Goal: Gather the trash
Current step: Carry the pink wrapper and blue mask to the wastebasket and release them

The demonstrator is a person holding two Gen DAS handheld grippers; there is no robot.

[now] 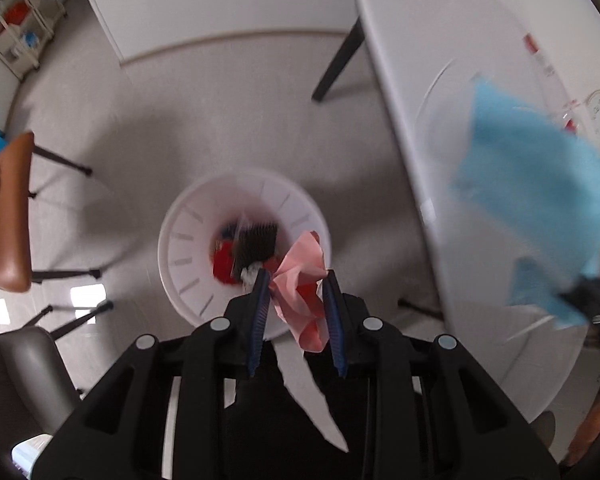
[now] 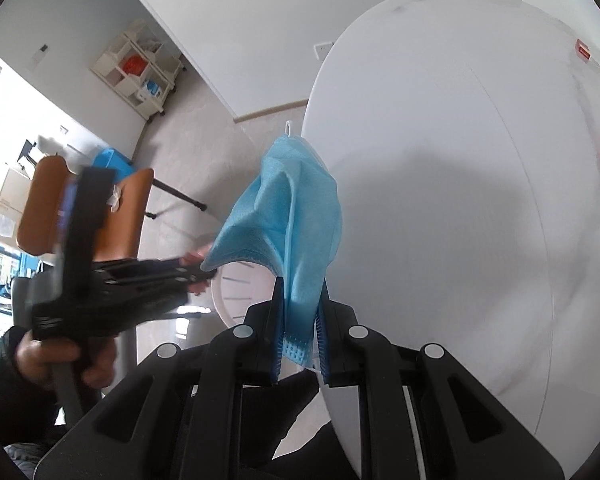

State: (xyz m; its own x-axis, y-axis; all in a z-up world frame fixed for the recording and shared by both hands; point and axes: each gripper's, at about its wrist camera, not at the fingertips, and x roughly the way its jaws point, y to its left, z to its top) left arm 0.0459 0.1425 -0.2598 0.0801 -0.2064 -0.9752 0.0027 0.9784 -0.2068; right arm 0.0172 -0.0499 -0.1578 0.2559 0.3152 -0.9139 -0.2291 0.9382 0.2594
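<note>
- left gripper [image 1: 296,276] is pinched down on a crumpled pink wrapper [image 1: 300,280], pointing nearly straight down over the white bin [image 1: 180,240] on the floor
- the bin already has stuff in it: something red, plus a dark ribbed piece; too blurry to name
- right gripper [image 2: 300,284] is clamped tight on a blue cloth [image 2: 288,216]; it hangs just past the edge of the white table [image 2: 460,200], right beside the bin
- a brown chair [image 1: 8,216] sits off to the bin's left
- no brand or writing I can actually read anywhere; the red-and-white label on the table is just a smear
</note>
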